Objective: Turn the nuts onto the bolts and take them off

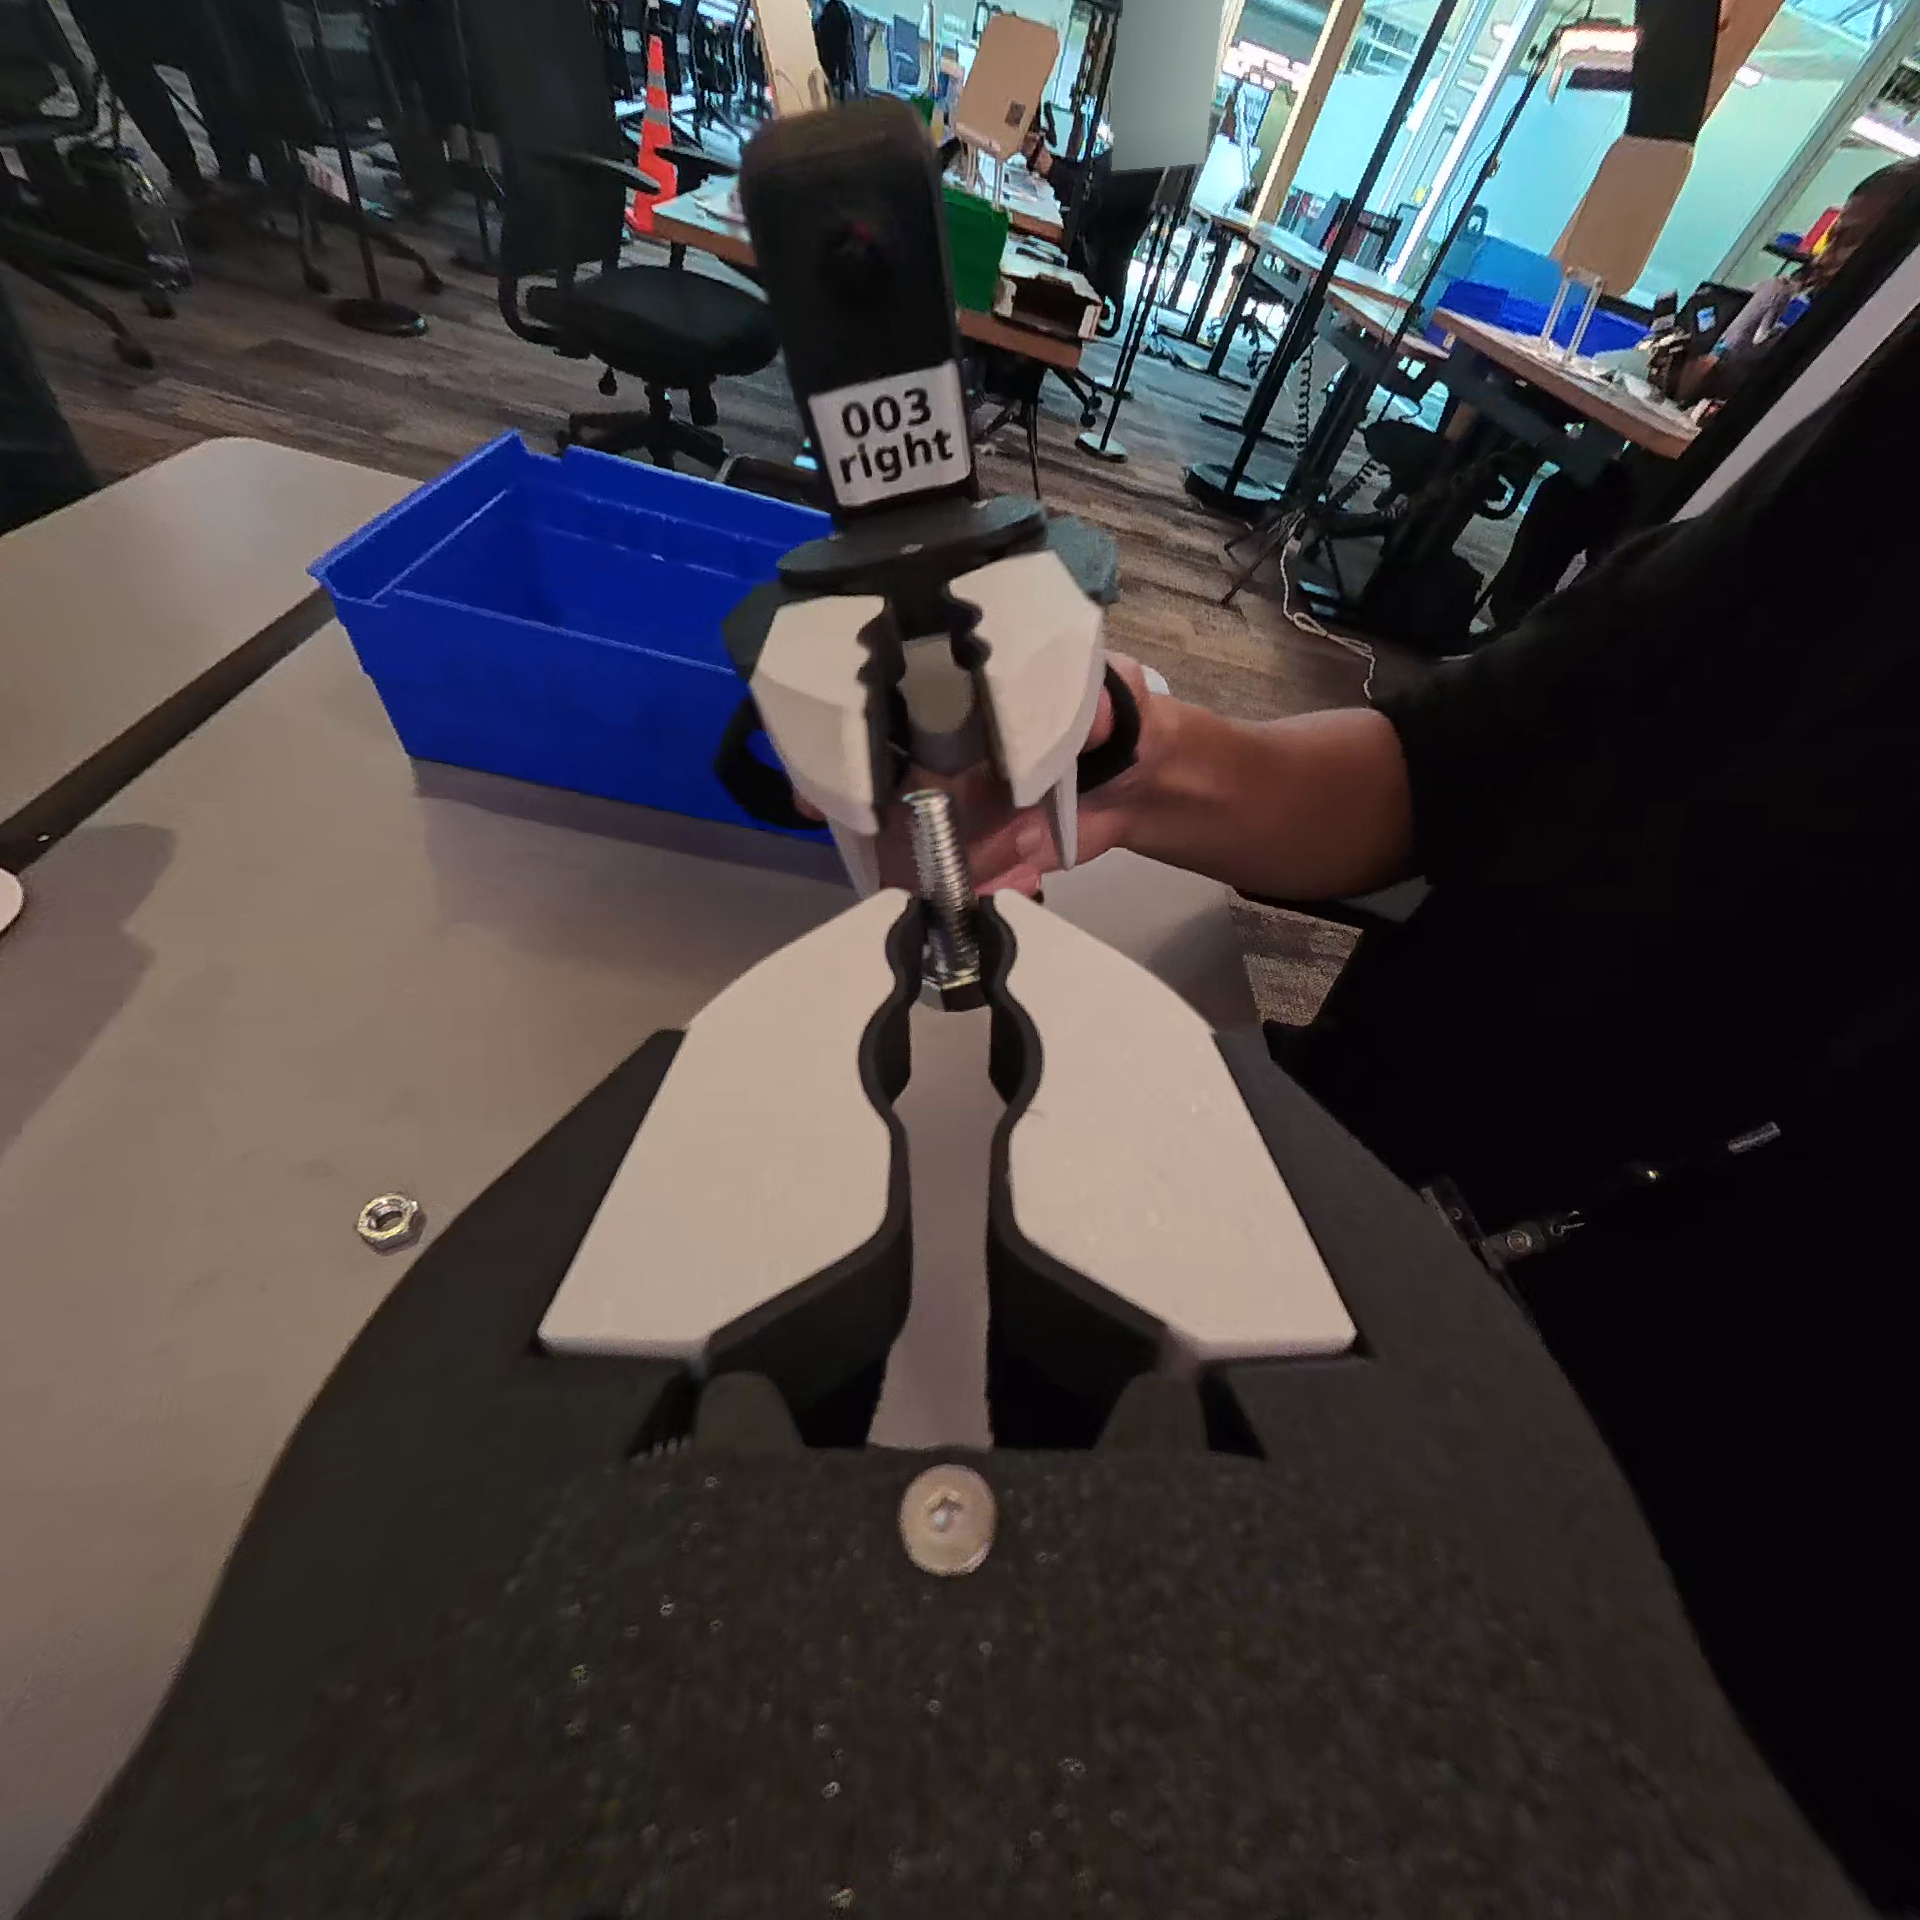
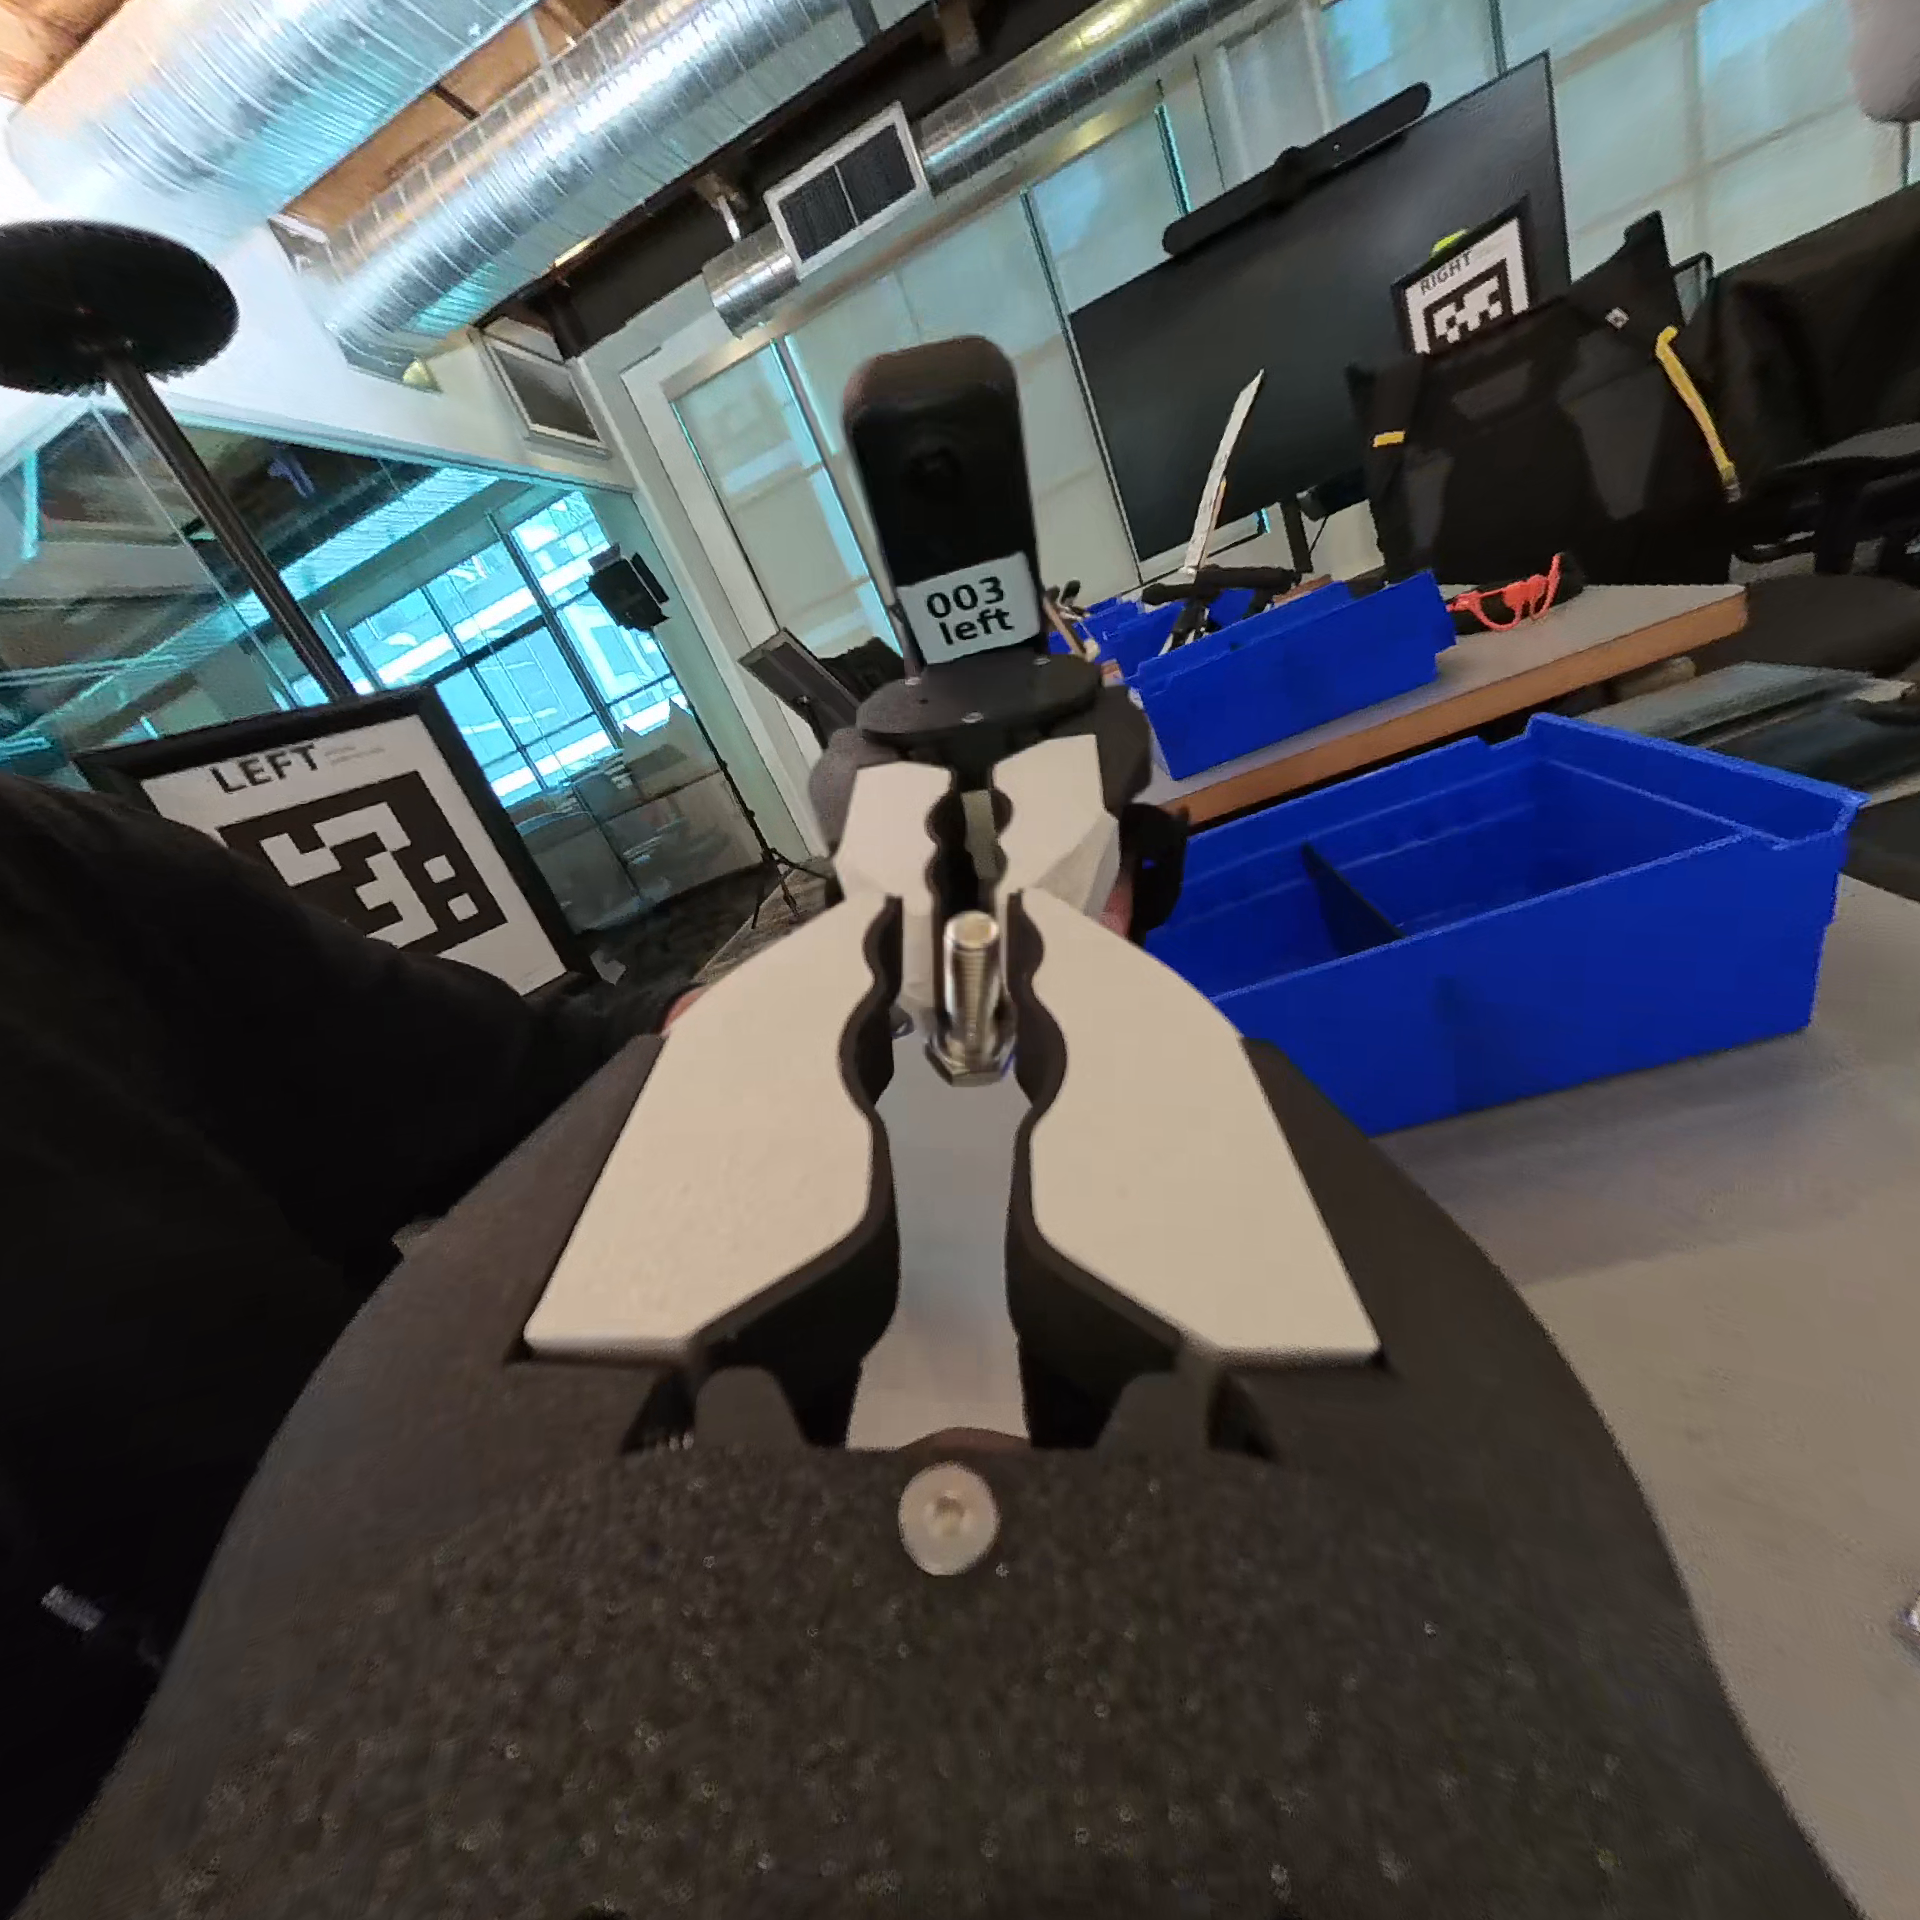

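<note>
A silver threaded bolt is held above the grey table between my two grippers, which face each other tip to tip. In the left wrist view my left gripper is shut on the hex end of the bolt. The threaded shaft rises toward my right gripper. In the right wrist view my right gripper is shut around a hex nut on the bolt, with the left gripper just behind. A loose nut lies on the table to the left.
A blue divided bin stands on the table behind the grippers and also shows in the right wrist view. A person's hand and dark sleeve hold the grippers. Office chairs, stands and other tables are beyond. Less than 4 cm separates the two grippers' tips.
</note>
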{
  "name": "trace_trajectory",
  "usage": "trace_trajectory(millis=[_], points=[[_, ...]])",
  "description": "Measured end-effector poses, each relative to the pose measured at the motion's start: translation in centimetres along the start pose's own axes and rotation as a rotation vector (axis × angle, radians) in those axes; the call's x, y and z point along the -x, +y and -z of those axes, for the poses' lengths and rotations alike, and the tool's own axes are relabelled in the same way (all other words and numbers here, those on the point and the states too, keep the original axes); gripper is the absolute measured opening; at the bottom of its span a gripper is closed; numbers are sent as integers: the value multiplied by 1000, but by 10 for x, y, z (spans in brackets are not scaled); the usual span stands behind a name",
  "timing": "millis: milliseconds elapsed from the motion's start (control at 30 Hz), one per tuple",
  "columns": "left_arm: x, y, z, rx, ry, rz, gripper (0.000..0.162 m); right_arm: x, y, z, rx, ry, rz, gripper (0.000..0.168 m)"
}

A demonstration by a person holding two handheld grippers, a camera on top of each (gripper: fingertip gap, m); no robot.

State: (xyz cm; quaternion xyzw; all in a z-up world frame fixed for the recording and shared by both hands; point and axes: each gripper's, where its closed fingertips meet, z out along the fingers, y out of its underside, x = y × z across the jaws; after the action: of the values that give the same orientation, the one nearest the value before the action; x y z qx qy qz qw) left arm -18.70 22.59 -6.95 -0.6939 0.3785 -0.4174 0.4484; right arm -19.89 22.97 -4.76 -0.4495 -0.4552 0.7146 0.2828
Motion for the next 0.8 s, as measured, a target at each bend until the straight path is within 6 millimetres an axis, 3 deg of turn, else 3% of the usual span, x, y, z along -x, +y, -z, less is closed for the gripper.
trace_trajectory(millis=[233,333,400,467,800], points=[[-1,3,-9,-6,28,16,9,-3,12,6,96,56,21,9],[8,3,-12,-32,-44,27,9,-11,10,10,115,117,52,9],[15,6,-12,-27,-104,29,34,-14,5,12,104,143,61,9],[17,11,-14,-30,-120,50,42,-11,1,12,101,131,63,9],[29,5,-10,-141,-250,9,30,-25,-6,8,57,274,48,9]])
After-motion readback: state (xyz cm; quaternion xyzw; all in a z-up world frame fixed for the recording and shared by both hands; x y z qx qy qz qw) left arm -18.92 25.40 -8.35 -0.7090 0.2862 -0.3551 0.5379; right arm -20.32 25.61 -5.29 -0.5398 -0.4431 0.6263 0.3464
